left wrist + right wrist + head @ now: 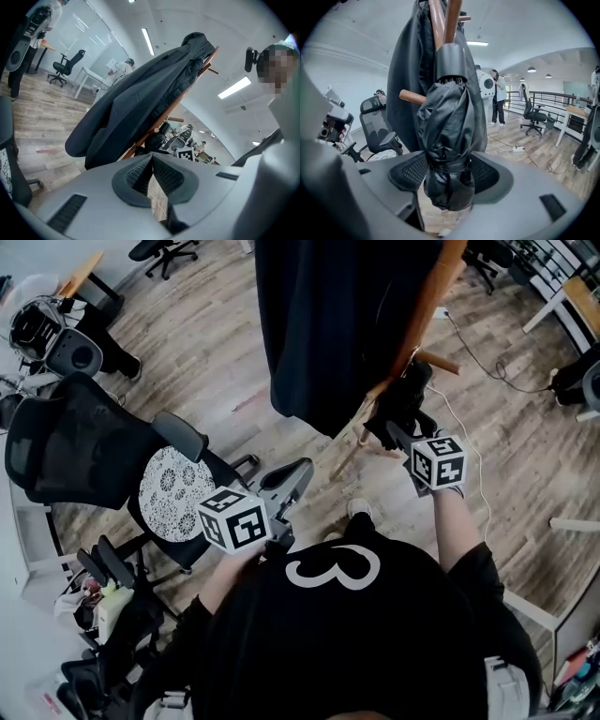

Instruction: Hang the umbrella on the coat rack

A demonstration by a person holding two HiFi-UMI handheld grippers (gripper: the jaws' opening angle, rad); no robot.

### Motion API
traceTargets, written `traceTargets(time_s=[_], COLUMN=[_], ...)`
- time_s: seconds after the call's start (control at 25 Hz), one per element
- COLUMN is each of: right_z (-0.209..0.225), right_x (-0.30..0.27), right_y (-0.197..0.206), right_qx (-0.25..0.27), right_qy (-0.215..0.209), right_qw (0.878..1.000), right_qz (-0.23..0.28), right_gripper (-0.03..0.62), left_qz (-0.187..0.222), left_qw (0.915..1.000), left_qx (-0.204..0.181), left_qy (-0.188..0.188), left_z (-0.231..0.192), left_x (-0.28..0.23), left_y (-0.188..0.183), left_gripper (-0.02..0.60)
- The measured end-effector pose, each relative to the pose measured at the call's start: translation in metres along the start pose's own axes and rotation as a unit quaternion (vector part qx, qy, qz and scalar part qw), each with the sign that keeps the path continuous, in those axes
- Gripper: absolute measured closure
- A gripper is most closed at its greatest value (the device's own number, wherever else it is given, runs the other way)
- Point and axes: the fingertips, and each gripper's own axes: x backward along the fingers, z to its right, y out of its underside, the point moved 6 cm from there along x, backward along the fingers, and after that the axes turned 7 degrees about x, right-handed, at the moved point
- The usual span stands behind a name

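Right gripper (447, 178) clamps umbrella (447, 136); coat (405, 84) drapes rack (452, 18); chair (75, 451) nearby.

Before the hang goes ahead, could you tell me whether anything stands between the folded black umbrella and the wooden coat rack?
Nothing visible does. The folded black umbrella, held in the right gripper, sits right at the wooden coat rack; its short peg is bare, and the dark coat hangs behind.

Your left gripper (298, 474) points toward 11 o'clock, jaws pressed together and empty. Your right arm reaches toward 1 o'clock, with the right gripper (401, 418) clamped around the umbrella (446, 140).
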Motion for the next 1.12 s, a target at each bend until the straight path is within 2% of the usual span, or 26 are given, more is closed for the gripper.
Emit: traceTargets(time_s=[0.16, 0.24, 0.32, 0.4, 0.52, 0.64, 0.72, 0.76, 0.84, 1.0, 1.12], right_z=[-0.004, -0.013, -0.03, -0.053, -0.085, -0.108, -0.116, -0.118, -0.12, -0.131, -0.142], right_x=[0.022, 0.036, 0.056, 0.082, 0.123, 0.147, 0.155, 0.158, 0.164, 0.182, 0.206], right_y=[0.01, 0.013, 0.013, 0.002, -0.025, -0.03, -0.024, -0.019, -0.009, 0.006, 0.014], right_qx=[-0.015, -0.03, -0.058, -0.08, -0.066, -0.062, -0.065, -0.064, -0.068, -0.083, -0.081], right_qy=[0.031, 0.032, 0.001, -0.058, -0.125, -0.172, -0.182, -0.181, -0.179, -0.208, -0.207], right_qw=[0.999, 0.999, 0.998, 0.992, 0.982, 0.972, 0.972, 0.973, 0.974, 0.964, 0.963], right_qz=[0.005, 0.015, 0.037, 0.076, 0.129, 0.146, 0.137, 0.128, 0.118, 0.142, 0.155], right_gripper=[0.326, 0.326, 0.326, 0.326, 0.327, 0.327, 0.327, 0.345, 0.562, 0.562, 0.562], left_qz=[-0.009, -0.01, -0.012, -0.014, -0.017, -0.031, -0.04, -0.045, -0.058, -0.069, -0.07], left_qw=[0.9999, 0.9998, 0.9997, 0.9995, 0.999, 0.9976, 0.9958, 0.9945, 0.9912, 0.9843, 0.979], left_qx=[0.001, -0.001, 0.0, -0.003, -0.01, -0.022, -0.041, -0.055, -0.086, -0.13, -0.151], left_qy=[0.011, 0.014, 0.021, 0.03, 0.041, 0.058, 0.072, 0.077, 0.083, 0.097, 0.118], left_z=[-0.001, -0.001, 0.0, 0.002, 0.006, 0.014, 0.023, 0.027, 0.036, 0.06, 0.09], left_x=[0.008, 0.012, 0.013, 0.013, 0.007, -0.003, -0.007, -0.008, -0.01, -0.011, -0.011], left_y=[0.014, 0.019, 0.024, 0.028, 0.034, 0.044, 0.049, 0.052, 0.057, 0.065, 0.074], left_gripper=[0.565, 0.565, 0.565, 0.565, 0.565, 0.565, 0.565, 0.565, 0.565, 0.565, 0.565])
